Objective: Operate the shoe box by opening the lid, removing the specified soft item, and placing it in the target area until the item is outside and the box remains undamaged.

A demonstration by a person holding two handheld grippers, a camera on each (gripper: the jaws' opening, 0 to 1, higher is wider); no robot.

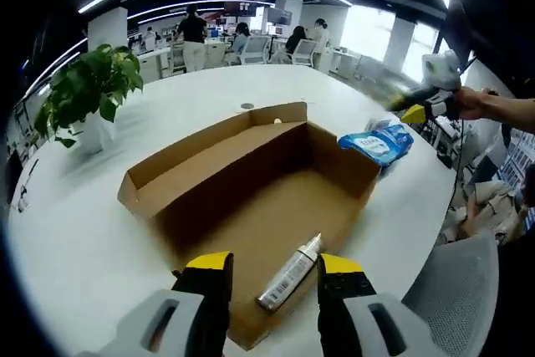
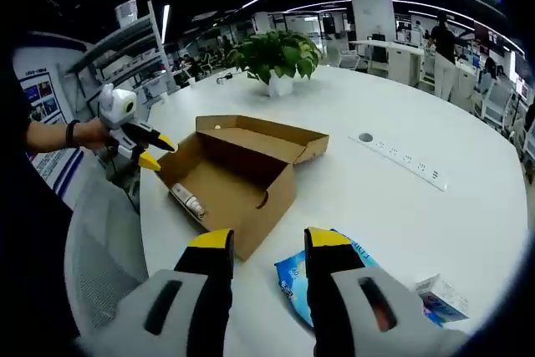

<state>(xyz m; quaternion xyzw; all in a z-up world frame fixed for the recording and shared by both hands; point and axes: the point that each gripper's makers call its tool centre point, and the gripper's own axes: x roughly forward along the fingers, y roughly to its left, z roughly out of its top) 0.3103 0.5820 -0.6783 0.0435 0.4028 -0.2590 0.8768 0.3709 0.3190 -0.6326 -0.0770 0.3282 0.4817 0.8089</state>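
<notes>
Shoe box (image 1: 259, 181) sits open on the white desk (image 1: 75, 240), lid folded back flat toward the upper left of the left gripper view; no tears or crushed walls visible. Inside, low in that frame, lies a silver tube (image 1: 290, 273) with a pale cap, long axis running lower left to upper right. The soft item, a blue wipes pack (image 1: 378, 143), is already outside the box, lying on the desk just beside its right-hand wall at centre right of the left gripper view. In the right gripper view the same wipes pack (image 2: 313, 277) lies at the bottom centre, directly under and just ahead of the right gripper (image 2: 266, 244), partly hidden behind its right jaw, with the box (image 2: 238, 169) to the upper left. Right gripper: jaws parted, nothing between them, hovering over the pack. Left gripper (image 1: 274, 267): jaws likewise parted and empty, poised above the near edge of the box with the tube showing in the gap, not touching it as far as I can tell. Judgement: removal looks done; if the pack needs shifting to a target area, the right gripper is clearly the nearer one. A potted plant (image 2: 276, 56) stands far across the desk, a power strip (image 2: 405, 159) to the right, and a small white carton (image 2: 441, 297) at lower right.
</notes>
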